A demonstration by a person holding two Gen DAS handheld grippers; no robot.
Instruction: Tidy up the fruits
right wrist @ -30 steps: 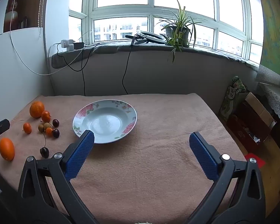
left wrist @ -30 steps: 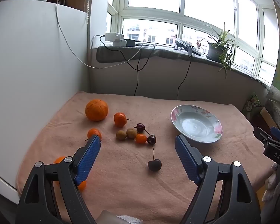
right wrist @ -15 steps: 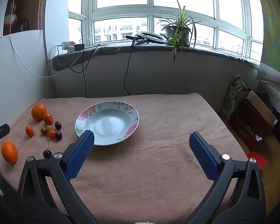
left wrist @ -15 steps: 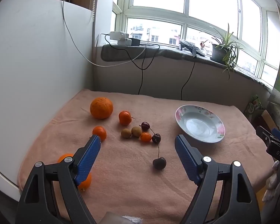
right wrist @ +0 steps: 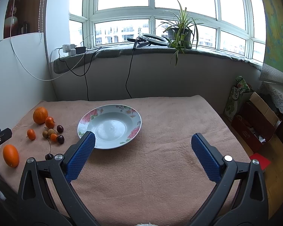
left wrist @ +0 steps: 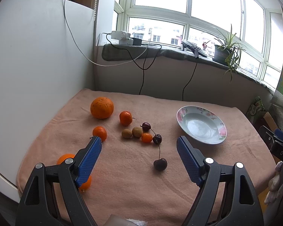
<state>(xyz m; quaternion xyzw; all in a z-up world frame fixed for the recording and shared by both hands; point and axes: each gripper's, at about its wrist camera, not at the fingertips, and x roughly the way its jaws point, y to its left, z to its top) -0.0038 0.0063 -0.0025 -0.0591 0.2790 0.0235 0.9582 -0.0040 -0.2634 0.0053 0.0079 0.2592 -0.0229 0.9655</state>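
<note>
Left jaws: the left gripper (left wrist: 139, 146) hangs over the near edge of the tabletop (left wrist: 134, 184), jaws wide apart and empty.
Right jaws: the right gripper (right wrist: 141, 143) is also apart and holds nothing, hovering above bare cloth just this side of the plate (right wrist: 135, 126).
Just changed: over the last second the left view has swung left and drawn back a little, so the fruit now sits more centred between its jaws; the right view has barely shifted.
Nearest fruit: a dark cherry (left wrist: 160, 164) lies alone between the left jaws' line of sight, with its stem running up toward a second cherry (left wrist: 157, 139).
Cluster: beyond it sit a small orange fruit (left wrist: 146, 137), two brown fruits (left wrist: 132, 132), a third cherry (left wrist: 146, 126) and a tangerine (left wrist: 125, 118), close together, some touching.
Outliers: a big orange (left wrist: 101, 107) lies farthest back, a small tangerine (left wrist: 99, 133) by the left finger tip, and an oval orange fruit (right wrist: 11, 155) near the left edge, partly hidden in the left view.
Plate: empty, well apart from the fruit on the right.
Meaning: no fruit is moved yet; the left gripper looks to be lining up on a first pick, likely the lone cherry.
</note>
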